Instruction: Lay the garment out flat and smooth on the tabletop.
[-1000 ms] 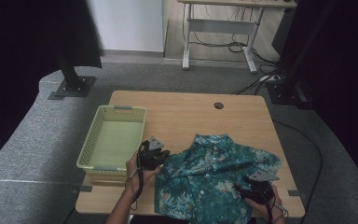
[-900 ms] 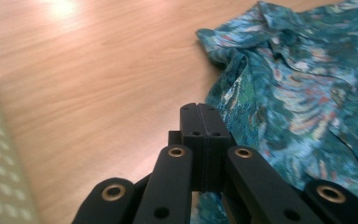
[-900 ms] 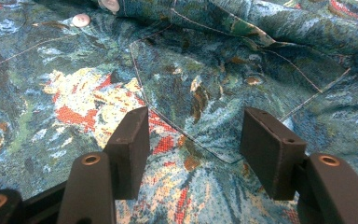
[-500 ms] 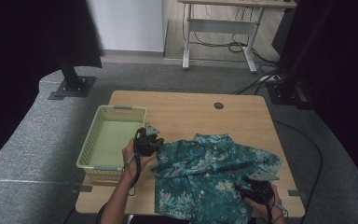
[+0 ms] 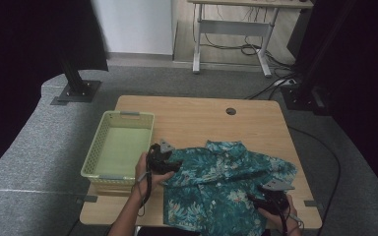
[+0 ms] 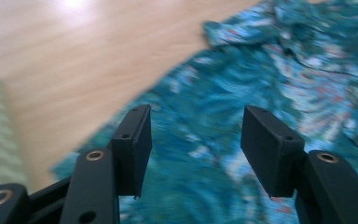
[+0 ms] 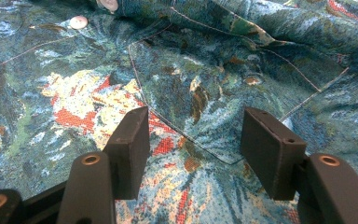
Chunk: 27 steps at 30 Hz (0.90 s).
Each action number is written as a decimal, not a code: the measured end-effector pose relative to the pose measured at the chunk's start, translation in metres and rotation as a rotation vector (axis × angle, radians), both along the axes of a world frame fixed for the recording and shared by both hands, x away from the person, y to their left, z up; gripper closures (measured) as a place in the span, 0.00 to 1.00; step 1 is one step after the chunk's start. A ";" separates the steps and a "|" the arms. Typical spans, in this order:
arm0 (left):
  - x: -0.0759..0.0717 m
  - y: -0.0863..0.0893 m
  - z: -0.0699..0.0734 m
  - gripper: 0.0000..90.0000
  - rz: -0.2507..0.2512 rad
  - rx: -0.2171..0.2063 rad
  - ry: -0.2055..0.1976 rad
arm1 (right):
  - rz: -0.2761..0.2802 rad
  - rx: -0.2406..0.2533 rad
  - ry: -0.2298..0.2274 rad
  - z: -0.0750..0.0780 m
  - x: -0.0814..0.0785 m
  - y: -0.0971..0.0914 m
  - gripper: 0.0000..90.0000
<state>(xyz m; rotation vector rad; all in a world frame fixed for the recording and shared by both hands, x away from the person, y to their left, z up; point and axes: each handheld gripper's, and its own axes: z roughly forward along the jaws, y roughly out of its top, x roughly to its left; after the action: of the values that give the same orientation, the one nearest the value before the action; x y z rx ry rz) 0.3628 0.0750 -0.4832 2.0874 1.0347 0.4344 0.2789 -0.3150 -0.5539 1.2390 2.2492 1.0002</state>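
Note:
A teal floral shirt (image 5: pixel 221 187) lies spread on the near half of the wooden table (image 5: pixel 202 118). My left gripper (image 5: pixel 170 164) hovers at the shirt's left edge; its jaws have just been opening and nothing is between them. In the left gripper view the shirt (image 6: pixel 270 84) lies below the open gripper (image 6: pixel 196 144), with bare wood to the left. My right gripper (image 5: pixel 266 200) rests over the shirt's near right part. In the right gripper view its open gripper (image 7: pixel 193 149) stands just above the shirt's chest pocket (image 7: pixel 214 79), gripping nothing.
A pale green plastic basket (image 5: pixel 120 147) stands on the table's left side, right beside my left hand. A cable hole (image 5: pixel 231 111) sits near the far edge. Beyond the table are a black stand base (image 5: pixel 76 91) and a white desk frame (image 5: pixel 231 29).
My left gripper swung up toward the basket with the shirt's left edge, then came back over the shirt and opened, letting the fabric go. The right gripper stayed put.

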 end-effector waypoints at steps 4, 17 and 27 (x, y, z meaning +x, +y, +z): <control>-0.007 -0.013 -0.021 0.47 -0.032 0.026 0.027 | 0.000 0.000 0.001 0.000 0.000 0.000 0.46; 0.009 -0.020 -0.057 0.43 0.027 0.010 0.123 | -0.010 0.002 -0.003 0.000 0.003 -0.001 0.46; 0.031 -0.024 -0.056 0.40 0.047 0.061 0.120 | 0.003 0.008 -0.006 -0.001 0.013 -0.014 0.46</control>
<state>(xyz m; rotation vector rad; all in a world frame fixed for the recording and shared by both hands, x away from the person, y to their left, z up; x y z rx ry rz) 0.3940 0.0509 -0.5393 2.1686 1.1552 0.3718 0.2920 -0.3294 -0.5546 1.2345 2.2453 1.0138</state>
